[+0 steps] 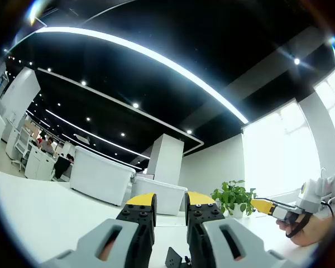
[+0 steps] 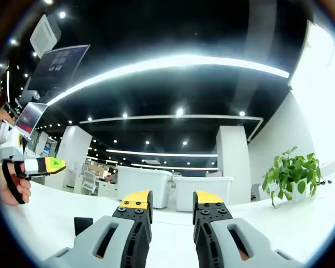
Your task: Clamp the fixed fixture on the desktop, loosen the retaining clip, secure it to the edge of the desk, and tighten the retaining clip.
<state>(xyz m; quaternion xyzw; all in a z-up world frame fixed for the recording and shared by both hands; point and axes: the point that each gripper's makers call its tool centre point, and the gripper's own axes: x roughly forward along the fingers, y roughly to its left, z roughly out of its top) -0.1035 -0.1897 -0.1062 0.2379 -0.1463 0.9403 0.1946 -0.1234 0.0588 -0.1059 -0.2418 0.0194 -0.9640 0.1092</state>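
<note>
My left gripper (image 1: 171,202) points out over the white desk (image 1: 56,218), open, its yellow-tipped jaws holding nothing. Low between them lies a small black fixture part (image 1: 176,258), mostly cut off by the frame edge. The right gripper (image 1: 271,207) reaches in from the right, held by a hand (image 1: 307,231). In the right gripper view, my right gripper (image 2: 172,202) is open over the desk (image 2: 50,215) and holds nothing. A black block (image 2: 82,224), likely the fixture, stands left of its jaws. The left gripper (image 2: 42,165) comes in from the left, held by a hand (image 2: 11,190).
Two white bins (image 1: 100,174) (image 1: 161,194) stand at the desk's far side, also seen as bins (image 2: 142,185) (image 2: 205,191). A potted plant (image 1: 234,196) (image 2: 290,170) is on the right. Monitors (image 2: 56,67) hang upper left. People sit at far desks (image 1: 47,148).
</note>
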